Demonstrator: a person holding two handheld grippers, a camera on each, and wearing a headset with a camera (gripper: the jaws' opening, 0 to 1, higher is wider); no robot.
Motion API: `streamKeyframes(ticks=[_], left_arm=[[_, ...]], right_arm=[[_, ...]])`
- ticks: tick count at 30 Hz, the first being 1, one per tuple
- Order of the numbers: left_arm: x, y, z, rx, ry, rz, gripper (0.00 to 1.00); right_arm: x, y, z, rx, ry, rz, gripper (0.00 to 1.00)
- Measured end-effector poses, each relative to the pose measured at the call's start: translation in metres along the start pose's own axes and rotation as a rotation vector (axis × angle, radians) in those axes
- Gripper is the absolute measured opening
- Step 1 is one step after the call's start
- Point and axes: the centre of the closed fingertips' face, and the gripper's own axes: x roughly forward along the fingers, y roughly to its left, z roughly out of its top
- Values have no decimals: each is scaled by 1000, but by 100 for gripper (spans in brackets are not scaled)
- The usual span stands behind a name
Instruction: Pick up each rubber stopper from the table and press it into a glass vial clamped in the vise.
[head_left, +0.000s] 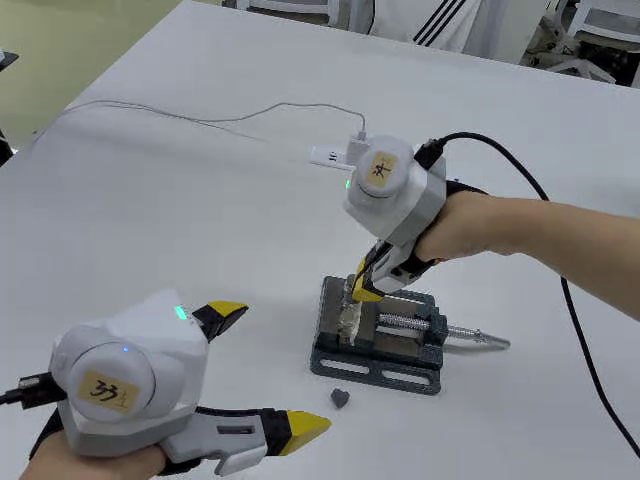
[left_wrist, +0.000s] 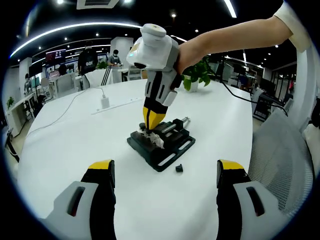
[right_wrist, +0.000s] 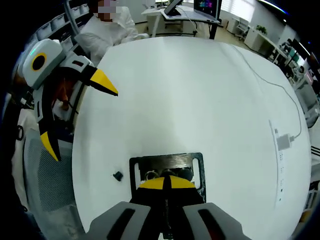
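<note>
A dark vise (head_left: 385, 350) stands on the white table (head_left: 150, 200) and clamps small glass vials (head_left: 350, 320). My right gripper (head_left: 364, 289) points down with its yellow tips shut and pressed onto the vials; what lies under the tips is hidden. In the right gripper view the shut tips (right_wrist: 167, 182) cover the middle of the vise (right_wrist: 150, 162). One dark rubber stopper (head_left: 340, 397) lies loose on the table in front of the vise, also seen as a stopper (left_wrist: 178, 168) (right_wrist: 118, 176). My left gripper (head_left: 265, 368) hovers open and empty to the near left.
A white power strip with a plugged charger (head_left: 335, 155) and its thin cable lie behind the vise. A black cable (head_left: 520, 175) trails from the right gripper. A mesh chair (left_wrist: 280, 165) stands at the table's edge.
</note>
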Motion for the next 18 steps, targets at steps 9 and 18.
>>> streamKeyframes(ticks=[9, 18], left_arm=[[-3, -1, 2, 13, -3, -2, 82], [-6, -2, 2, 16, -4, -3, 82]], right_arm=[[-3, 8, 4, 17, -70, -20, 0], [-1, 0, 5, 0, -73, -44, 0]])
